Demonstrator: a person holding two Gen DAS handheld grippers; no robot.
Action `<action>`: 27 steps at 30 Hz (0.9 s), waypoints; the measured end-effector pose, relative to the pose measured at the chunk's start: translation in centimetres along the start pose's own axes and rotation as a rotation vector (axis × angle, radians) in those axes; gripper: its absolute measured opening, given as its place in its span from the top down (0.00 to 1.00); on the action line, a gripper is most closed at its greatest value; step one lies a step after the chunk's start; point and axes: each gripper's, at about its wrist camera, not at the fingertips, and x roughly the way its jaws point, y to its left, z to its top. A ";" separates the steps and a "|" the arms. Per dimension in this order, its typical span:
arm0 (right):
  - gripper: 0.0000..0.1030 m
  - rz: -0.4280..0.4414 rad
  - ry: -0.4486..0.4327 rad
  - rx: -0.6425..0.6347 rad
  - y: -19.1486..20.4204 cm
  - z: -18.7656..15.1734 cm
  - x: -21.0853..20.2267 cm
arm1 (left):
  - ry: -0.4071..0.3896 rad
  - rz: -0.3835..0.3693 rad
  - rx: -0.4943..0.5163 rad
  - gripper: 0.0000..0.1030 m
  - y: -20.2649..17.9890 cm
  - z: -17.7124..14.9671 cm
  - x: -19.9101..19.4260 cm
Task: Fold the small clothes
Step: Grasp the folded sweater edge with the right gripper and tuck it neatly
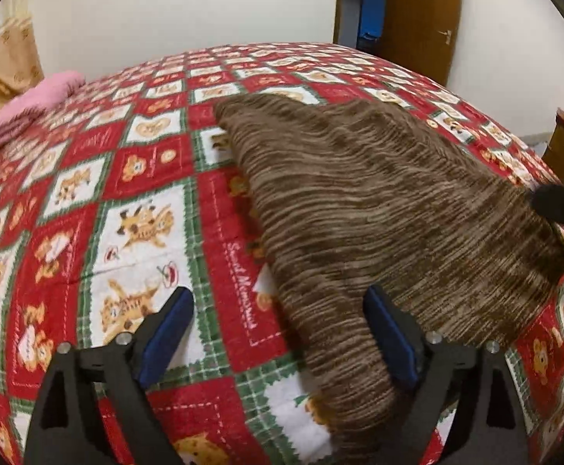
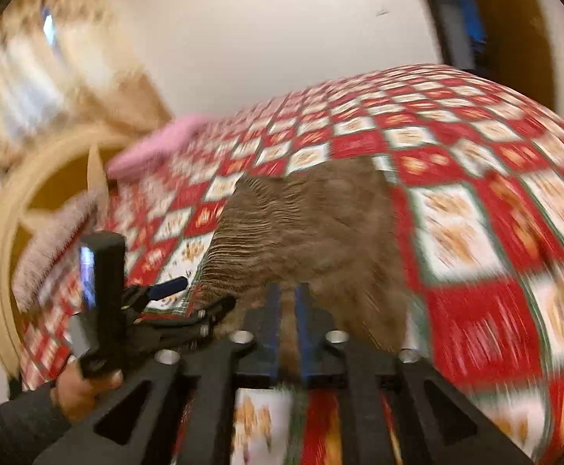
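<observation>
Now the brown striped garment (image 1: 379,209) should be smoothed flat; left gripper (image 1: 278,333) gapes empty, right gripper (image 2: 288,312) barely parted, holding nothing.

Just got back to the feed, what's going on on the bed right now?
A person with a gripper in each hand is folding a brown striped garment laid on the red patchwork bedspread. The left gripper is open, nothing pinched, the garment's near end beside its right finger. The right gripper has its jaws slightly apart over the garment's near edge; blur hides whether cloth sits between them. A folded pink cloth lies at the far left edge.
</observation>
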 end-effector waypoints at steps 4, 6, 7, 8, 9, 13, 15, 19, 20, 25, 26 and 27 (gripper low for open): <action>0.63 0.007 0.061 -0.075 2.2 4.5 6.2 | 0.005 -0.038 -0.057 0.09 1.2 -0.6 -0.3; 0.63 0.004 0.094 -0.120 3.2 6.3 9.7 | -0.003 -0.052 -0.091 0.09 1.9 -0.8 -0.5; 0.63 0.000 0.118 -0.136 3.7 6.6 11.1 | -0.007 -0.056 -0.105 0.09 2.1 -0.9 -0.6; 0.66 -0.010 0.148 -0.149 4.0 7.0 13.1 | -0.015 -0.065 -0.128 0.09 2.5 -1.0 -0.8; 0.69 -0.003 0.171 -0.155 4.2 7.2 14.5 | -0.018 -0.067 -0.141 0.09 2.8 -1.1 -0.8; 0.73 0.048 0.218 -0.175 5.6 6.1 19.2 | -0.027 -0.087 -0.209 0.09 4.0 -1.2 -0.7; 0.73 0.045 0.199 -0.158 5.9 5.7 19.1 | -0.030 -0.087 -0.209 0.09 4.0 -1.2 -0.6; 0.73 0.085 0.193 -0.098 4.3 5.6 16.8 | -0.032 -0.077 -0.200 0.09 3.9 -1.2 -0.7; 0.73 0.085 0.175 -0.069 3.5 5.4 14.9 | -0.032 -0.076 -0.200 0.08 3.9 -1.2 -0.7; 0.70 0.076 0.043 0.049 -1.4 2.4 6.5 | -0.024 -0.061 -0.178 0.05 3.6 -1.2 -0.6; 0.70 0.028 0.060 0.057 -2.5 1.3 6.0 | -0.022 -0.056 -0.169 0.04 3.4 -1.2 -0.6; 0.70 -0.012 0.081 0.060 -3.5 0.4 5.8 | -0.020 -0.055 -0.162 0.03 3.3 -1.2 -0.6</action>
